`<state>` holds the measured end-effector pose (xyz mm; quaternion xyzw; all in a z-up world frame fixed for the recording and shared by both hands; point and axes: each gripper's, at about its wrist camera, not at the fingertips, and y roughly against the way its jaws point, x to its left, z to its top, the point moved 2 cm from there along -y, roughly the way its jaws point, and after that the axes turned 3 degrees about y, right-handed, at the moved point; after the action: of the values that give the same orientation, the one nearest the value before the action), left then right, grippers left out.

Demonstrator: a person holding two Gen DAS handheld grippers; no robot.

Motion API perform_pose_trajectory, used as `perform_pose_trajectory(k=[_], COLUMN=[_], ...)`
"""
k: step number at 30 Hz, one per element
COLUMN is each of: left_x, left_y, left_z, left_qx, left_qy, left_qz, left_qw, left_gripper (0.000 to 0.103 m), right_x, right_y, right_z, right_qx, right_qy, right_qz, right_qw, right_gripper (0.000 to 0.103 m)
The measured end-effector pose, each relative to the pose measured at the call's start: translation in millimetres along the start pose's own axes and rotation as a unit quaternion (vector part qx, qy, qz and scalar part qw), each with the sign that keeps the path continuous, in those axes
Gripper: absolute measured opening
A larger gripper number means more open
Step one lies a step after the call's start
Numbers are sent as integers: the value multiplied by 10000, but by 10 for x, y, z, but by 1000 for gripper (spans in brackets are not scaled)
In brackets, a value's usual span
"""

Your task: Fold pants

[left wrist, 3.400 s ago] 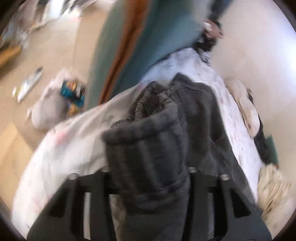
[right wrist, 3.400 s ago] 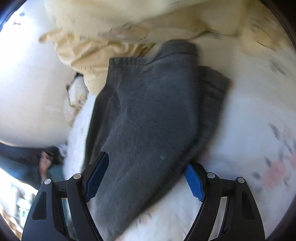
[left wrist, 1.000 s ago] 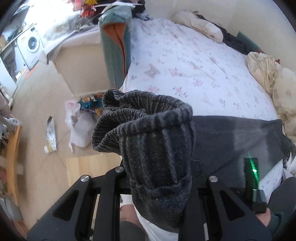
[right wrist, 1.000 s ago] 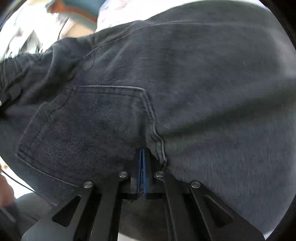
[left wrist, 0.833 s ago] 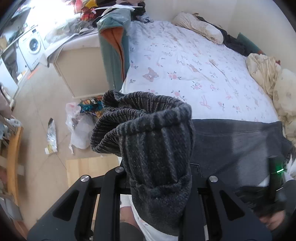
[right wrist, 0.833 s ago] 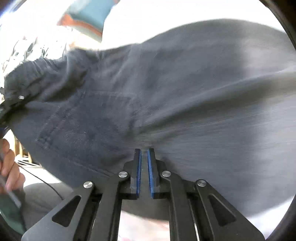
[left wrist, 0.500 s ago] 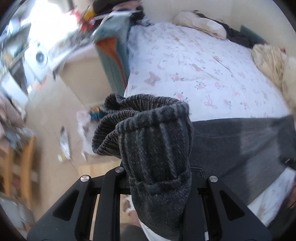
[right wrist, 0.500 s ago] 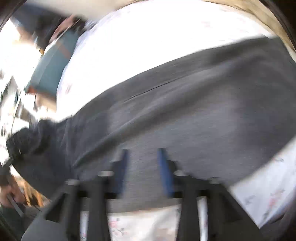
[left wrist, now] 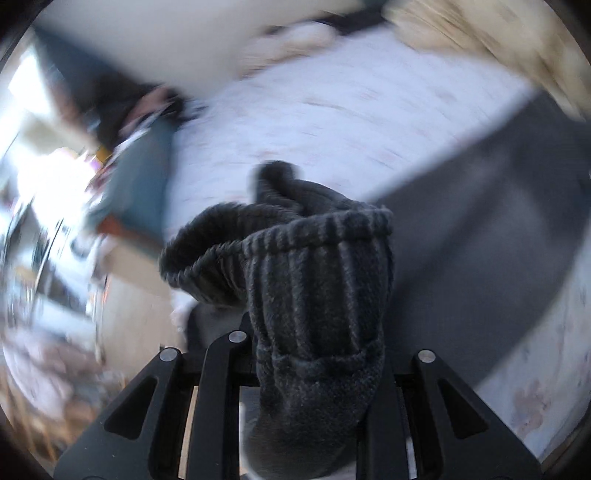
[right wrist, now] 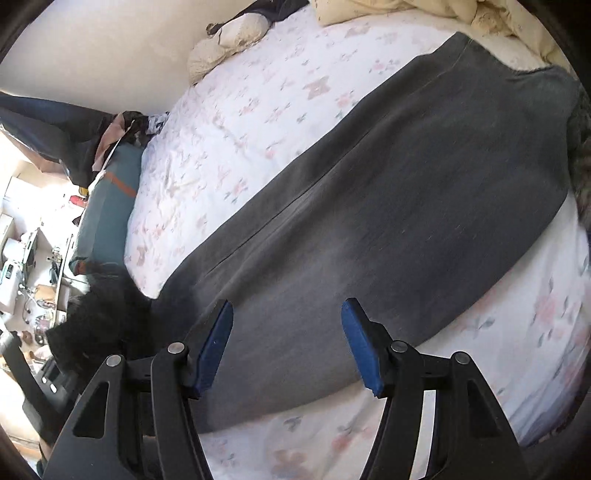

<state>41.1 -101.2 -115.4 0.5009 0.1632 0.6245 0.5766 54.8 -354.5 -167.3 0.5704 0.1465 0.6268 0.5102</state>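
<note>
The dark grey pants (right wrist: 388, 206) lie stretched in a long band across the floral bedsheet (right wrist: 258, 110), the legs running toward a cream blanket (right wrist: 424, 11) at the far edge. The left gripper (left wrist: 314, 369) is clamped on the ribbed waistband (left wrist: 314, 280), which bunches up between its jaws and stands above them. The right gripper (right wrist: 286, 343) has just been opening; its blue pads (right wrist: 214, 343) stand well apart above the cloth, gripping nothing.

Both wrist cams look steeply down, close over bed (right wrist: 258, 110); share pants (right wrist: 406, 221).
</note>
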Motion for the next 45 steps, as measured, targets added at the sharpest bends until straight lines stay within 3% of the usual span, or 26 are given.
perform_pose_trajectory(k=[5,7,9,10,11,12,14,15,17,19,20,22,23,25,27,30,31,32,33,34,35,37,40,41,43,45], left_x=[-967,-1133,-1139,-1086,-1015,-913,-711,-536,-231,165,361,673,769,767,707,679,673,656,615,611,585,616,506,502,513,544], left_y=[-488,-567,-510,-457,-389,-272,-56,94,255,263,185,-51,-185,-473,-671,-813,-829,-832,-833,-835,-837,-851,-886,-874,-855,-834], left_z=[-227,-329,-366,-371,-375,-358,-333,-317,-307,-342,-392,-592,-726,-982,-1142,-1174,-1169,-1178,-1206,-1236,-1215,-1230,-1251,-1245,-1251,-1291], left_qx=[475,406,263,293,314,327,229,135,-26,-97,26,458,726,1423,1811,1894,1888,1890,1891,1905,1938,1998,2036,2027,2025,2046], left_qy=[-1018,-1365,-1463,-1384,-1275,-1047,-646,-361,88,685,1019,1669,1983,2345,2556,2524,2572,2587,2568,2533,2550,2687,2628,2587,2627,2666], left_qz=[-89,-3,-103,-315,-587,-1076,-1787,-2154,-2411,-2231,-1965,-1286,-1094,-1215,-1436,-1348,-1346,-1353,-1359,-1368,-1398,-1514,-1563,-1561,-1585,-1611], left_qw=[9936,9898,9888,9894,9896,9881,9815,9758,9705,9723,9752,9765,9713,9539,9387,9393,9381,9376,9380,9385,9370,9300,9301,9315,9300,9280], left_gripper=[19,28,46,49,59,74,84,85,85,88,88,88,87,85,84,87,87,87,87,87,87,87,87,87,87,87], right_x=[-180,-243,-248,-240,-206,-177,-25,43,228,497,604,971,1117,1473,1787,2153,2222,2243,2267,2275,2243,2142,1977,1936,1882,1869], right_y=[4,14,21,29,19,4,-52,-72,-134,-214,-241,-363,-418,-573,-762,-1215,-1366,-1444,-1506,-1528,-1492,-1398,-1488,-1592,-1822,-1881], right_z=[-23,-47,-48,-49,-50,-46,-37,-34,-38,-65,-83,-126,-134,-158,-163,-208,-240,-254,-254,-208,-123,53,338,354,295,266], right_qx=[59,133,165,164,169,184,196,193,204,277,311,497,566,718,785,1097,1271,1323,1372,1350,1287,1138,932,1037,1298,1391], right_qy=[-155,-225,-245,-249,-245,-227,-87,-14,161,541,732,1323,1565,2171,2659,3267,3398,3501,3597,3585,3392,3088,2775,2772,3051,3172], right_qz=[-191,-166,-136,-131,-97,-52,27,53,236,428,477,626,662,581,441,86,58,42,-16,-80,79,314,53,-106,-584,-925], right_qw=[9997,9995,9995,9995,9995,9996,9998,9998,9994,9972,9957,9880,9838,9718,9598,9387,9318,9273,9229,9237,9318,9438,9562,9551,9416,9335], right_gripper=[64,64,64,64,64,64,64,64,64,65,67,71,73,76,77,78,74,49,36,23,19,16,14,14,16,36])
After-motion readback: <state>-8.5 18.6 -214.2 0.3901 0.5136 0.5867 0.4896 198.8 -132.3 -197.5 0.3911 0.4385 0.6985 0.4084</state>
